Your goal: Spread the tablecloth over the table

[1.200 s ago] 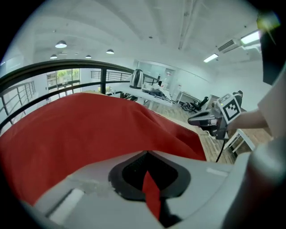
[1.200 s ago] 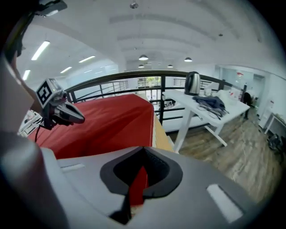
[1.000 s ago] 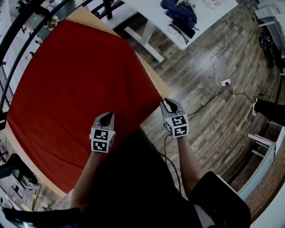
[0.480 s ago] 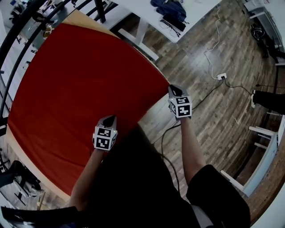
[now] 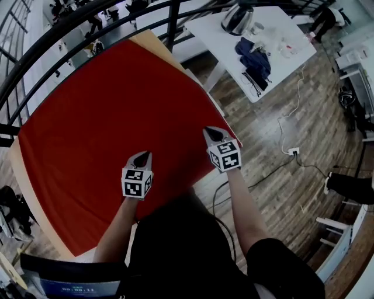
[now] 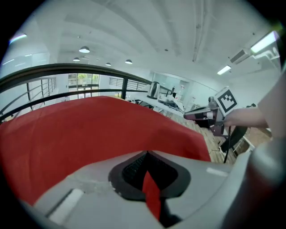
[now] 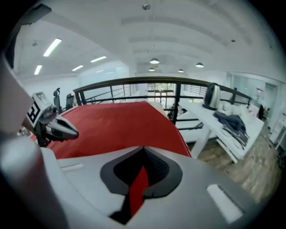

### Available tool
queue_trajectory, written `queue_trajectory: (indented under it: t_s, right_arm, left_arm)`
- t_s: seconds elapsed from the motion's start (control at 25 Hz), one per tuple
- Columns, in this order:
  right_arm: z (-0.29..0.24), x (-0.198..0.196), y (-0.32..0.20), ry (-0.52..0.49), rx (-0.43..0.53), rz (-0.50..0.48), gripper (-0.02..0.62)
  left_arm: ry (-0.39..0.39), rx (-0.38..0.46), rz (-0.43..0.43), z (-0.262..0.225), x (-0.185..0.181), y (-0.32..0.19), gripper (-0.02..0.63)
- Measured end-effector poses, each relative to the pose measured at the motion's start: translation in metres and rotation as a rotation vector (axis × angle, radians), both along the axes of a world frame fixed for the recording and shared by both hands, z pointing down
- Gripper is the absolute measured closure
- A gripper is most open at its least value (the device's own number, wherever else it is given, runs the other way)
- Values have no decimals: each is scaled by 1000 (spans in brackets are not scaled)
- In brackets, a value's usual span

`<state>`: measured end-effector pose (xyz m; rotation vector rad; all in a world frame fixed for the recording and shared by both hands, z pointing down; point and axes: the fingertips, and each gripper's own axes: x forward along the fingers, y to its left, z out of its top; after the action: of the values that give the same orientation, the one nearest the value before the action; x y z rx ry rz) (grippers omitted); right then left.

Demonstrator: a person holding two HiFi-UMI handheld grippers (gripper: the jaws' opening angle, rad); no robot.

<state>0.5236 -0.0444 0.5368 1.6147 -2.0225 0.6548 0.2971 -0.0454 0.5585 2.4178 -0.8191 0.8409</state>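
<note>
Left gripper (image 5: 144, 155): your jaws pinch a fold of the smooth red tablecloth (image 5: 111, 117) at its near edge.
Right gripper (image 5: 210, 132): your jaws have just been closing and now clamp the tablecloth near its right corner.
Table: light wooden tabletop (image 5: 151, 40), bare along the left edge and at the far corner.
Beyond: black metal railing (image 5: 87, 16).
Your right: white table (image 5: 292, 55), open wood-plank floor (image 5: 274, 175).

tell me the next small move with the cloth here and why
Probably draw the tablecloth taut and lower its near edge onto the table. The left claw pinches that edge; the right claw has just been closing, with the cloth pinched in it. Only strips of wood show bare.
</note>
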Motion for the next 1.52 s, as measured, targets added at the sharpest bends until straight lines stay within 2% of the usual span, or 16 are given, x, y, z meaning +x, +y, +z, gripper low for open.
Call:
queue_trajectory:
  t_s: [0.16, 0.32, 0.4, 0.48, 0.64, 0.76, 0.88, 0.96, 1.0, 1.12, 1.2, 1.24, 1.32, 1.36, 1.44, 1.52]
  right_arm:
    - [-49, -56, -132, -77, 134, -178, 586]
    - [-54, -89, -249, -116, 165, -290, 586]
    - [-42, -103, -312, -138, 149, -342, 563]
    - [-25, -114, -372, -162, 116, -382, 428]
    - [10, -106, -472, -115, 59, -357, 428]
    - [36, -104, -506, -144, -49, -356, 451]
    - [54, -107, -517, -121, -167, -363, 476]
    - [58, -118, -513, -64, -211, -415, 577]
    - [52, -126, -509, -33, -193, -447, 583]
    - [-7, -168, -486, 145, 123, -605, 583]
    - [-35, -220, -433, 241, 320, -801, 583]
    - [-37, -246, -398, 283, 361, -906, 583]
    - [-25, -282, -330, 358, 371, -1073, 583]
    - [-14, -295, -303, 390, 365, -1127, 583]
    - [5, -315, -262, 442, 359, -1189, 583]
    - [21, -330, -232, 479, 336, -1234, 583]
  left_arm:
    - [41, 45, -140, -27, 3, -79, 600]
    - [28, 65, -257, -36, 10, -166, 601]
    - [2, 35, -326, -25, 9, -210, 600]
    - [-36, -1, -358, -7, 6, -248, 592]
    - [-79, -44, -404, 24, -1, -296, 588]
    - [-96, -76, -430, 40, -8, -298, 586]
    - [-90, -94, -443, 42, -10, -298, 591]
    - [-79, -98, -458, 38, -14, -302, 591]
    - [-63, -85, -478, 32, -18, -306, 591]
    - [41, -9, -604, -8, -48, -333, 601]
    - [94, 49, -700, -43, -85, -352, 601]
    - [108, 73, -735, -58, -104, -357, 588]
    - [121, 96, -760, -80, -132, -362, 530]
    - [115, 94, -742, -84, -137, -361, 462]
    - [50, 82, -648, -78, -131, -356, 334]
    - [-69, 76, -513, -57, -110, -348, 260]
